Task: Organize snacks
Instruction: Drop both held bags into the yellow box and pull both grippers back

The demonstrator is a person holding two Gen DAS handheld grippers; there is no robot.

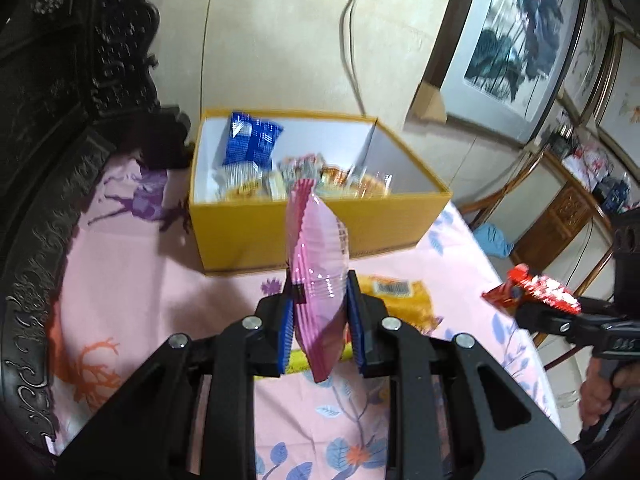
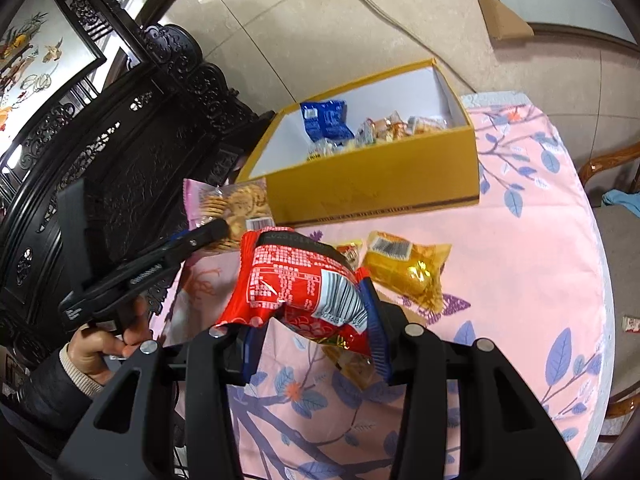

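Observation:
My left gripper (image 1: 320, 312) is shut on a pink cookie packet (image 1: 318, 276), held edge-on above the pink tablecloth, in front of the open yellow box (image 1: 280, 232). The packet and left gripper also show in the right wrist view (image 2: 230, 208). My right gripper (image 2: 312, 332) is shut on a red snack packet (image 2: 296, 280), above the table; it also shows in the left wrist view (image 1: 532, 292). The box (image 2: 380, 184) holds a blue packet (image 2: 326, 120) and several small snacks. A yellow packet (image 2: 408, 268) lies on the cloth, also seen in the left wrist view (image 1: 400, 300).
A dark carved cabinet (image 2: 120, 152) stands left of the table. A small wrapped snack (image 2: 631, 324) lies near the table's right edge. Wooden chairs (image 1: 560, 216) stand to the right. A cable (image 1: 352, 40) hangs on the wall behind the box.

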